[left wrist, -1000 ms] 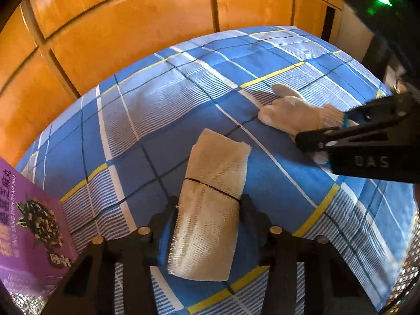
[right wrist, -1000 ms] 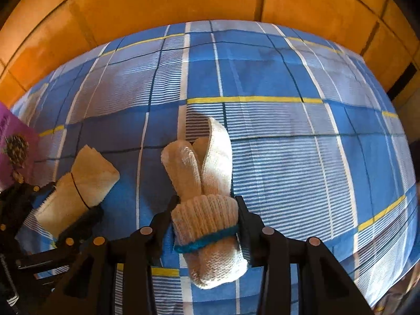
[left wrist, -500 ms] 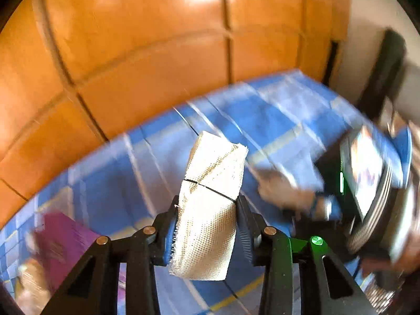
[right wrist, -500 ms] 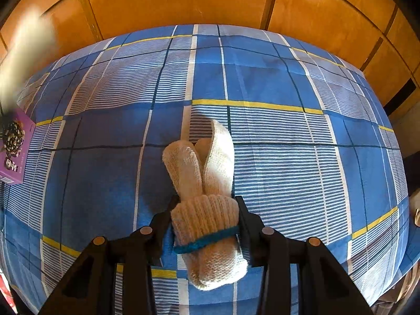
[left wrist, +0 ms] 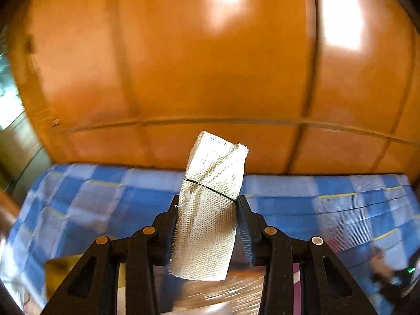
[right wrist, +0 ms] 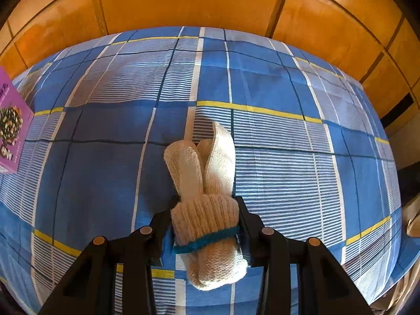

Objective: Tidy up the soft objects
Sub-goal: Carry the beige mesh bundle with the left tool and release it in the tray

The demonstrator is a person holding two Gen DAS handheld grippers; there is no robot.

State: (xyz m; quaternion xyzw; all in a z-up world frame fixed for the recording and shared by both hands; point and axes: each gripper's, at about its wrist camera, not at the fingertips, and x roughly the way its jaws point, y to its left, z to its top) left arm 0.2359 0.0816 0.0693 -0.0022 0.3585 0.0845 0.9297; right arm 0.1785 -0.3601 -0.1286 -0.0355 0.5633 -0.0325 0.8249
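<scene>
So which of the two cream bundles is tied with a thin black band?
The mesh gauze roll clamped in the left claw. The knitted glove bundle in the right claw has a teal band around its ribbed cuff instead.

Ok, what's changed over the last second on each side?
The left gripper, clamped on the rolled gauze cloth, has lifted it off the blue plaid bedcover and swung toward the wooden panels; the cloth now hangs in the air. The right gripper has stayed put, shut on the knitted gloves, which lie on the bedcover as before.
</scene>
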